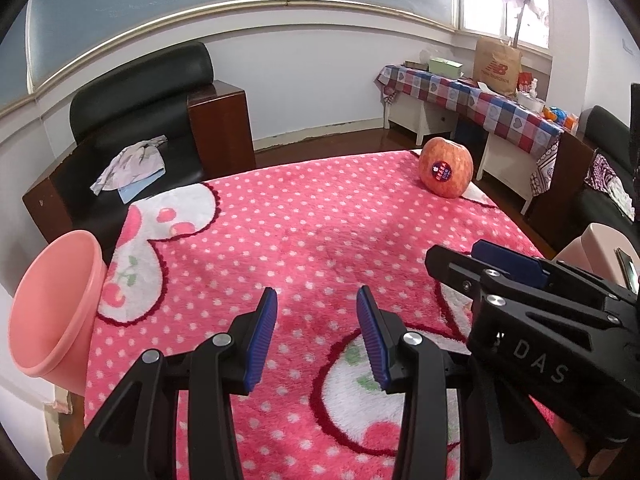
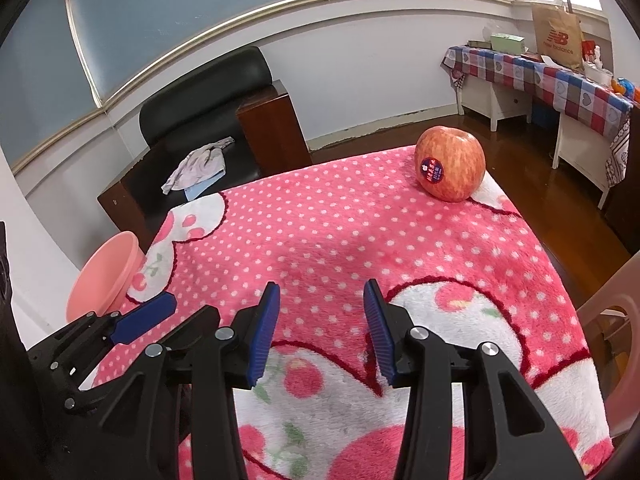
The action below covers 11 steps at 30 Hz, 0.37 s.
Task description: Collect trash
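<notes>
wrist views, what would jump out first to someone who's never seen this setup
The pink polka-dot fleece blanket fills both views, covering the table. A lone red apple with a dark round sticker sits at its far right corner, and a pink plastic bin hangs tilted off the blanket's left edge. Near the cameras, the left gripper and right gripper hover with blue pads apart, holding nothing.

The right gripper (image 2: 318, 300) hovers with jaws apart over the pink blanket (image 2: 320, 232), apple (image 2: 450, 164) beyond.
</notes>
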{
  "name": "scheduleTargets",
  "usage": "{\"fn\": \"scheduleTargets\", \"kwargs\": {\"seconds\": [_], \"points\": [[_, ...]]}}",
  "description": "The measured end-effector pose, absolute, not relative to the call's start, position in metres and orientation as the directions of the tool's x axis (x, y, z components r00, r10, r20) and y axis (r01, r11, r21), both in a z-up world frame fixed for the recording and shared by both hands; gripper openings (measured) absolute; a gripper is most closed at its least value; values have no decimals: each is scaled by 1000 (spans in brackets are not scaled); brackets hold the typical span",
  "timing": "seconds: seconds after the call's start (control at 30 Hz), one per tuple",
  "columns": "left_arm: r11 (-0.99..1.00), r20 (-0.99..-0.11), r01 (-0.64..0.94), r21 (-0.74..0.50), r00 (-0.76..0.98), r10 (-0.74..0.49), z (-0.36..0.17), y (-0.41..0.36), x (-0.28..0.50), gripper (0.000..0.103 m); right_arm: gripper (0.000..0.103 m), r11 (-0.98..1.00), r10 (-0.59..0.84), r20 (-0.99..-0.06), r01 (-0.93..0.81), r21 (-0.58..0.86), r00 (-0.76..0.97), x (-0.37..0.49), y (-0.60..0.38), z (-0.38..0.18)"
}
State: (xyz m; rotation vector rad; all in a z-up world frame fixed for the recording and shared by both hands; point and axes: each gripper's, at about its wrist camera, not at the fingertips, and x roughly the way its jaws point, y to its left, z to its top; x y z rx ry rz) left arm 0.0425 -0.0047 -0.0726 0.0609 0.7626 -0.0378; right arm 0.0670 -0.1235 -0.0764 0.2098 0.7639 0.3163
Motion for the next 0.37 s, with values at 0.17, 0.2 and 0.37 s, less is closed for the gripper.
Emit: {"fn": "scheduleTargets", "kwargs": {"seconds": [0.17, 0.2, 0.37], "points": [[997, -692, 55, 47, 722, -7, -75, -6, 46, 41, 45, 934, 349, -648, -197, 297, 677, 69, -125, -78], [997, -694, 58, 46, 719, -10, -75, -6, 47, 41, 45, 935, 348, -649, -196, 297, 677, 70, -125, -79], [997, -701, 64, 46, 713, -14, -78, -6, 50, 41, 45, 936, 344, -654, -189, 297, 674, 72, -126, -81]]}}
